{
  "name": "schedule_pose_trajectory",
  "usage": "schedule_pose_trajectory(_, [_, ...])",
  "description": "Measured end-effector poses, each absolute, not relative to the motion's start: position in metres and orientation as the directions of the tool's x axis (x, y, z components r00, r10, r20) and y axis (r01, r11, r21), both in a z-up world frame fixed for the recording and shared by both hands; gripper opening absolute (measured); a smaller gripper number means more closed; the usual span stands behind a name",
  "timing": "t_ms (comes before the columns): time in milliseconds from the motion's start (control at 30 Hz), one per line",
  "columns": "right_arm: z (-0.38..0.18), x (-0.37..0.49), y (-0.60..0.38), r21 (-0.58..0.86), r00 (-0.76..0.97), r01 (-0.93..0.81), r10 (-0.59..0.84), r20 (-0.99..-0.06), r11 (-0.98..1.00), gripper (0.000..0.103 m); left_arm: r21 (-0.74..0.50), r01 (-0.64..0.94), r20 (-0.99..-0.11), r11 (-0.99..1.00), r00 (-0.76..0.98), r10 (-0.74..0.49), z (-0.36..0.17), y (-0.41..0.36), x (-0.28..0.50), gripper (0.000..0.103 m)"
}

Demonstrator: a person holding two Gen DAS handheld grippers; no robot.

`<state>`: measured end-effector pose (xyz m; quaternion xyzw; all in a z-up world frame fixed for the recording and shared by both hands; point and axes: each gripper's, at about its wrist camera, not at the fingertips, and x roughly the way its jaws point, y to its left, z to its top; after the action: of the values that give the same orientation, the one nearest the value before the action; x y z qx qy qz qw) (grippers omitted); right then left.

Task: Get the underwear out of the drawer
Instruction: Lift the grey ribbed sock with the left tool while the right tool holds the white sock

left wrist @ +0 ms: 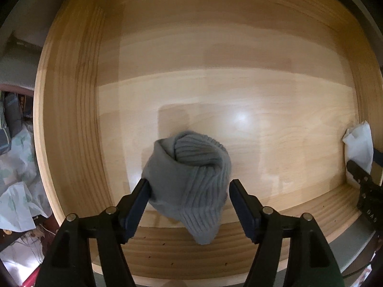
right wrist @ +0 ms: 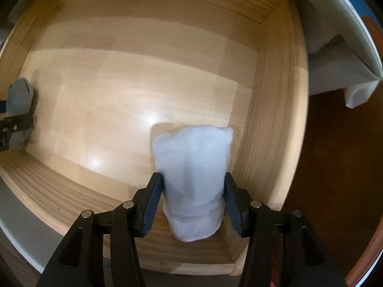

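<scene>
A rolled grey ribbed bundle (left wrist: 189,167) lies on the floor of the pale wooden drawer (left wrist: 69,119), near its front wall. My left gripper (left wrist: 189,184) points down over it and straddles it. Its left pad touches the fabric and its right pad stands a little clear, so it is open. A rolled white bundle (right wrist: 191,155) sits in the drawer's front right corner (right wrist: 275,119). My right gripper (right wrist: 192,179) is open around it, pads close beside both sides. Each view shows the other bundle at its edge: white (left wrist: 359,148), grey (right wrist: 19,95).
The drawer floor behind both bundles is bare wood. Crumpled patterned fabric and clutter (left wrist: 16,167) lie outside the drawer's left wall. Beyond the right wall are a dark reddish-brown surface (right wrist: 335,167) and a white padded edge (right wrist: 340,47).
</scene>
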<state>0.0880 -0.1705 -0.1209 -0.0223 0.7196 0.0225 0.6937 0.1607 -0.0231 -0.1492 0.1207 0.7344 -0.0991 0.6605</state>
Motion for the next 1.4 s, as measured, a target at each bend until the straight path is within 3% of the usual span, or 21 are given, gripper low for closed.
schedule_pose_trajectory(233, [-0.124,0.091,-0.161,-0.017,-0.047,-0.072,-0.02,-0.999,0.997,0.05,-0.003,0.267,-0.988,0.964,-0.152,0.039,-0.156,-0.013,0.166,0.07])
schedule_pose_trajectory(467, [-0.125,0.091,-0.161,-0.013,-0.041,-0.06,-0.016,-0.999,0.998,0.046,-0.006,0.261,-0.992,0.965,-0.122,0.027,-0.146,-0.013,0.171,0.05])
schedule_pose_trajectory(667, [-0.126,0.09,-0.165,-0.016,-0.043,-0.059,-0.018,-0.999,0.998,0.046,-0.006,0.253,-0.995,0.967,-0.1,0.02,-0.139,-0.015,0.167,0.04])
schedule_pose_trajectory(1067, [-0.129,0.092,-0.166,-0.016,-0.044,-0.062,-0.019,-0.999,0.998,0.046,-0.017,0.267,-0.999,0.964,-0.043,-0.006,-0.118,-0.024,0.153,0.035])
schedule_pose_trajectory(1400, [-0.127,0.093,-0.171,-0.018,-0.046,-0.066,-0.021,-0.999,0.998,0.046,-0.029,0.297,-0.998,0.954,0.037,-0.041,-0.066,-0.016,0.142,0.035])
